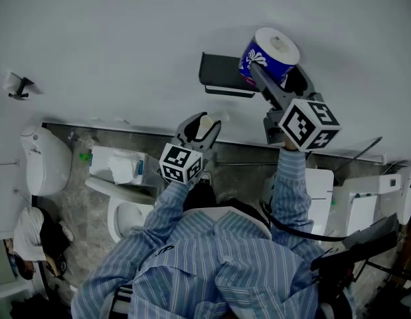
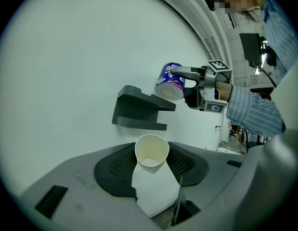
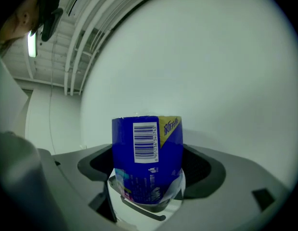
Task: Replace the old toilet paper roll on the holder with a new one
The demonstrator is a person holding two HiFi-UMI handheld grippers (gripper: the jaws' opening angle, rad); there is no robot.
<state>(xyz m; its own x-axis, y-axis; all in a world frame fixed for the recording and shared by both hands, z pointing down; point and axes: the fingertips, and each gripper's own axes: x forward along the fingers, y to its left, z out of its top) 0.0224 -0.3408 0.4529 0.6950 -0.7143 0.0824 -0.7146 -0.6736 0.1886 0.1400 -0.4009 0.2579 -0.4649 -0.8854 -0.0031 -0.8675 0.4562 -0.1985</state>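
Core (image 2: 151, 150) of the old roll, a bare cardboard tube with one loose sheet of white paper hanging from it, sits pinched in the left gripper (image 1: 202, 128). The jaws press on its sides and its open end faces the wall. This gripper is held close in front of the person's chest, on a striped sleeve (image 1: 159, 214).

Farther out and higher, the right gripper (image 1: 278, 78) is clamped on the new roll (image 3: 148, 158). The roll is in a blue wrapper with a white barcode label and a yellow corner. In the right gripper view it stands on end between the two jaws, which close on its lower part, and the wrapper is crumpled where it meets them. In the head view the roll's white end with the core hole faces up.

The new roll is just beside the right end of the holder (image 2: 139, 107), level with the holder's top. Whether the two touch cannot be told. The holder is a dark grey bracket with a flat shelf on top, fixed to the plain white wall (image 1: 125, 45). The core is well apart from it, lower and to the left.

Below, on the grey floor, a white toilet (image 1: 129, 214) stands against the wall.
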